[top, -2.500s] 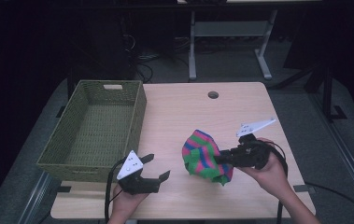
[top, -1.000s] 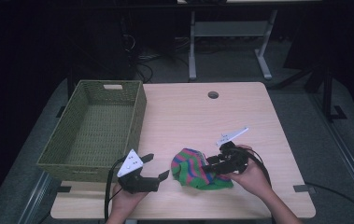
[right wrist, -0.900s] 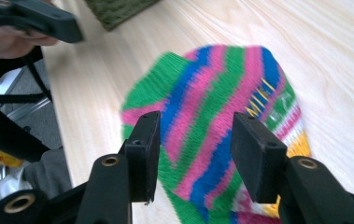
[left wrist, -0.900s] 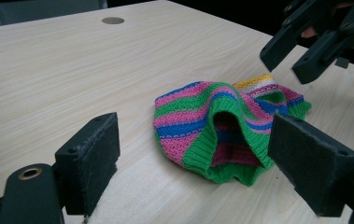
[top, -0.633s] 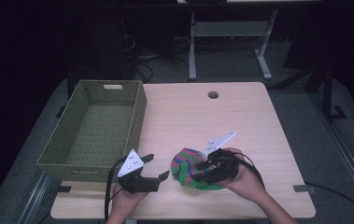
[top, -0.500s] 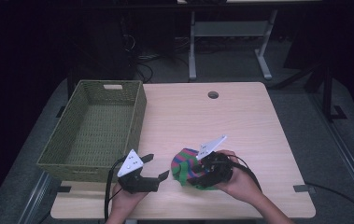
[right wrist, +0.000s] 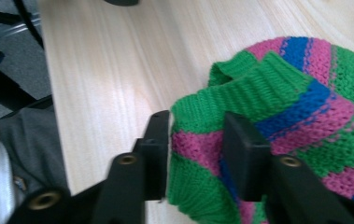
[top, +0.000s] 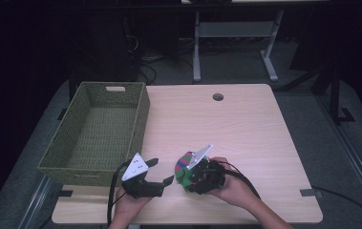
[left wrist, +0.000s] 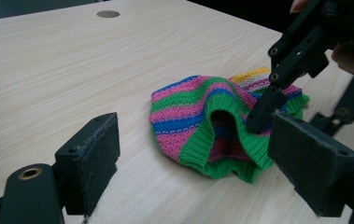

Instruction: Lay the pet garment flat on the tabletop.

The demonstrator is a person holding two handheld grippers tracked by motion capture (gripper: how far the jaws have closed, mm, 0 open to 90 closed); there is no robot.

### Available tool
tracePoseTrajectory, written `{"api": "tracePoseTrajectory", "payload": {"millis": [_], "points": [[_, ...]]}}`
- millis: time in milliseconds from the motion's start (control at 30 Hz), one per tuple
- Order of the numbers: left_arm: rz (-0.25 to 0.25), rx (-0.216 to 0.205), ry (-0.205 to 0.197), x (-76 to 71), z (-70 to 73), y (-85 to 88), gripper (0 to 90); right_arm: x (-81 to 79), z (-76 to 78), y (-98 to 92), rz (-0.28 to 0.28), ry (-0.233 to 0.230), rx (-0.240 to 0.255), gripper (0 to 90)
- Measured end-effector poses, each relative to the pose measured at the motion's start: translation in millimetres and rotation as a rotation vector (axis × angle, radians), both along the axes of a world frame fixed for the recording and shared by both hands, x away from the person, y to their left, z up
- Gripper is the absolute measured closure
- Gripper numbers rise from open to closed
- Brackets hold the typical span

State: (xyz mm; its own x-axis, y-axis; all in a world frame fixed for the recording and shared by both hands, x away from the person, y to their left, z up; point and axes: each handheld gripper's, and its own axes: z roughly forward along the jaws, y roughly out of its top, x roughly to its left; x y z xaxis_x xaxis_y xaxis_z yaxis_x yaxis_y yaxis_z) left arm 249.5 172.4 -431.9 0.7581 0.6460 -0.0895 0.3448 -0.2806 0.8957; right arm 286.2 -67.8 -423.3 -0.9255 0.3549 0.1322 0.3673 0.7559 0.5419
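Knitted hat (left wrist: 202, 116), striped pink, green and blue, lies on the table (top: 245, 124) between the right gripper (right wrist: 195, 144) fingers, which have just been closing on its green cuff. Left gripper (top: 162, 172) beside it, fingers apart, nothing between them.

Bystanders on the table

A green woven basket (top: 97, 133) sat at the wooden table's (top: 236, 124) left edge; a round grommet hole (top: 218, 97) lay near its far side.
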Motion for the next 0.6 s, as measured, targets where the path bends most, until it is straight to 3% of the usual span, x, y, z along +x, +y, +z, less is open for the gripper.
{"api": "tracePoseTrajectory", "payload": {"millis": [200, 333, 600], "points": [[-0.001, 0.004, 0.005, 0.6, -0.9, -0.1, 16.6, 0.7, -3.1, 1.2, -0.015, -0.024, -0.023, 79.1], [-0.002, 0.004, 0.006, 0.5, -0.9, -0.3, 16.6, 1.5, -1.7, -0.9, -0.022, -0.021, -0.022, 81.4], [-0.019, 0.001, 0.021, 2.2, -2.3, -3.7, 16.8, 3.5, 18.6, -17.0, -0.039, -0.021, 0.063, 82.0]]}}
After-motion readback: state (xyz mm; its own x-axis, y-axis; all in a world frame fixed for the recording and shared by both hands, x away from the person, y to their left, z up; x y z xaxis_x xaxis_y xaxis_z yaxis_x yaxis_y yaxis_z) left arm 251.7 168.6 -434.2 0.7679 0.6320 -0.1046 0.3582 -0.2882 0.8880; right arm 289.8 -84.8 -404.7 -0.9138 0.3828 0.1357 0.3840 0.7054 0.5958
